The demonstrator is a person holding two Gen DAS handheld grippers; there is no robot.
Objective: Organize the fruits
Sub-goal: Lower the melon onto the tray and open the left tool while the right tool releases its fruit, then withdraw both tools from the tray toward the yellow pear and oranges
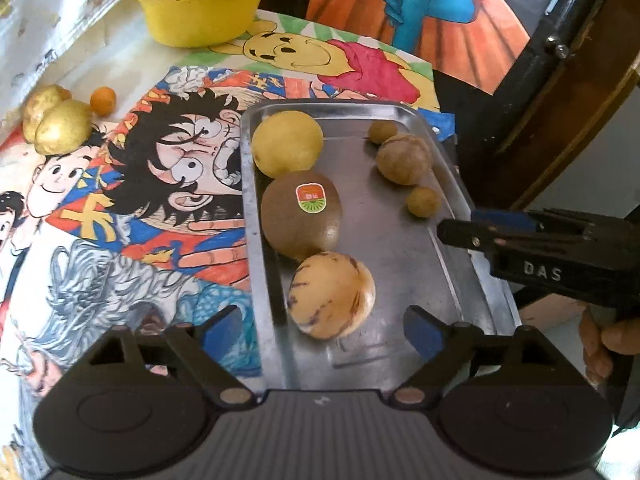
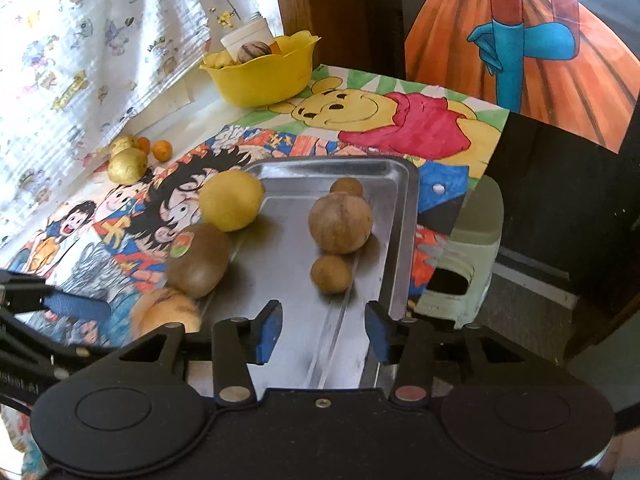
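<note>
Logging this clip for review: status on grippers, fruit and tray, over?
Left gripper open, empty, over striped fruit. Right gripper open, empty, over tray. Six fruits on tray, kiwi included; more beside the yellow bowl. Nothing blocking.

A steel tray (image 1: 448, 216) holds a stickered kiwi (image 1: 301, 216) at nine o'clock, a striped pepino melon (image 1: 331, 295) at seven, and a lemon (image 1: 287, 145) at eleven.

Raised letters "DAS" stand on the black body of the right gripper (image 1: 456, 236), seen side-on in the left wrist view; the kiwi (image 1: 301, 216) on the metal tray (image 1: 400, 248) bears an orange-and-green sticker (image 1: 311, 198), its print too small to read; yellow characters on the cartoon mat (image 1: 120, 216) cannot be read reliably
</note>
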